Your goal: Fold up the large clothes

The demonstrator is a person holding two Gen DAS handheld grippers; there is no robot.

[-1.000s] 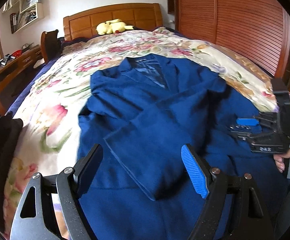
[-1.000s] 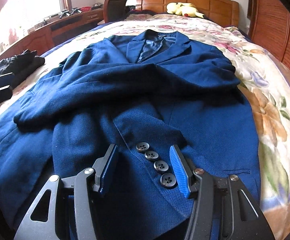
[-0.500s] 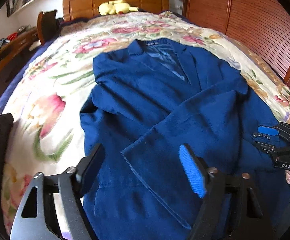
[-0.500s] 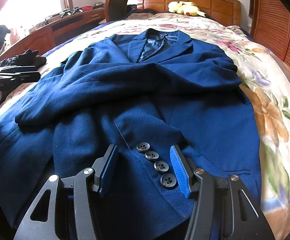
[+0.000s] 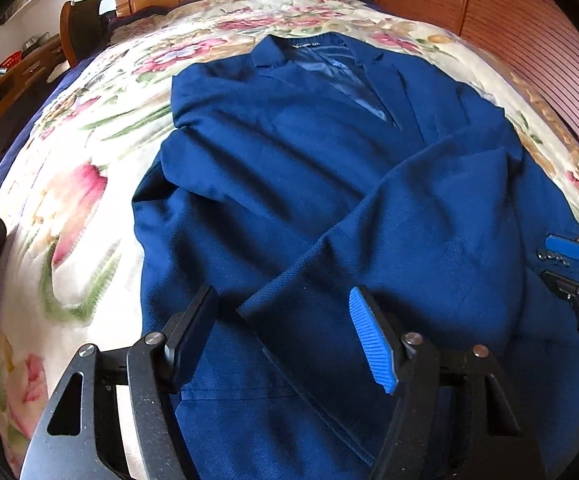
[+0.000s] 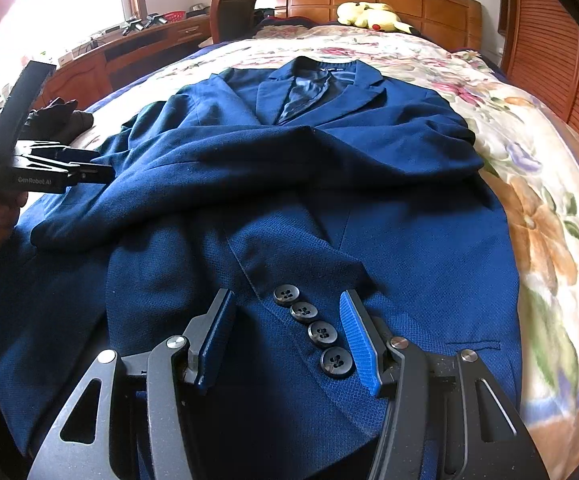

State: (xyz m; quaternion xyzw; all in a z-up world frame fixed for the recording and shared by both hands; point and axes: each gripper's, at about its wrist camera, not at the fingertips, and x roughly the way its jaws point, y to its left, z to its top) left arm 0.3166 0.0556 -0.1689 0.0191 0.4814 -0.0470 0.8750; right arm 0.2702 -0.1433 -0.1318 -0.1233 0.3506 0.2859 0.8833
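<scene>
At nine o'clock of your right view, "GenRobot.AI" marks your left gripper [image 6: 101,174], jaws just narrowing, gaping astride the woven navy wool blazer's [image 5: 329,184] cuff [image 5: 289,312]. Your right gripper [image 6: 285,340] gapes astride four glossy black buttons [image 6: 313,330].

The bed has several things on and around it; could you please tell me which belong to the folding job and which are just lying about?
Belongs to the job:
- blue blazer with both sleeves crossed over its front
- left gripper
- right gripper

Just lying about:
- yellow plush toy
- floral bedspread
- dark clothes
- wooden chair
</scene>
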